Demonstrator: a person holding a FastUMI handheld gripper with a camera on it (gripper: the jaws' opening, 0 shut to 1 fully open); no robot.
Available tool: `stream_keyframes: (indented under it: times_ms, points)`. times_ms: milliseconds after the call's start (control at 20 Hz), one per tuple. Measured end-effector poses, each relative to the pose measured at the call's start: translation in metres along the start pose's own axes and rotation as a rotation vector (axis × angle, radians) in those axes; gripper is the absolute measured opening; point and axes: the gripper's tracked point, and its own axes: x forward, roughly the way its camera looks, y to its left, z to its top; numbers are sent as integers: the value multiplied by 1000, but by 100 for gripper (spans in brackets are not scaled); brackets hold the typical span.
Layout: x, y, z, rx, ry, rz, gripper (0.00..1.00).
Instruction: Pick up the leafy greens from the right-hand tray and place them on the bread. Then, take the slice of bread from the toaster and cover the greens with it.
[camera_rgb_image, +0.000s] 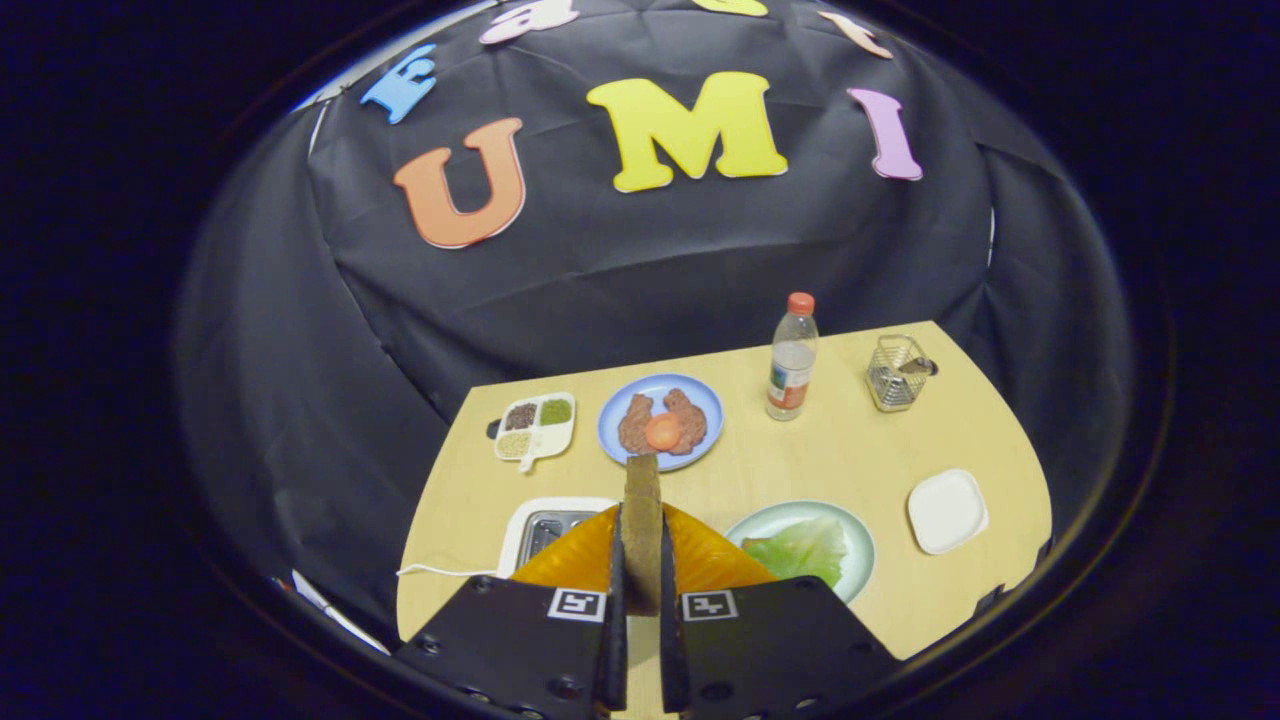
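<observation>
**A:** In the gripper view, what is the tool (641, 600) doing?

**B:** Its two fingers stand narrow, pressed on either side of a slice of bread (642, 530) held on edge between them. The slice rises upright from the fingers, its top reaching toward the blue plate (612, 420) beyond.

**A:** And the greens?

**B:** A leaf of leafy greens (797, 548) lies on a pale green plate (855, 545) just right of the fingers, on the counter (850, 450). Behind the held slice there is an orange plate (580, 560); what lies on it I cannot tell, as the fingers cover it.

**A:** The toaster?

**B:** The toaster (545, 528) sits just left of the orange plate, its white cord (440, 572) trailing off to the left.

**A:** Anything further back?

**B:** The blue plate carries brown meat pieces with an orange round slice (662, 432) on them. Left of it is a small divided tray (535, 427) of grains. To the right stand a water bottle (792, 358) with an orange cap and a wire basket (897, 373). A small white square dish (946, 511) lies near the counter's right edge.
</observation>
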Motion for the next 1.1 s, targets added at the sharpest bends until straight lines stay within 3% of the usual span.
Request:
stream_keyframes:
  times_ms: [250, 600, 1100]
  points:
    - [38, -53, -25, 89, 73, -80, 13]
    - [88, -100, -67, 143, 141, -93, 13]
    - [105, -145, -91, 134, 237, -118, 17]
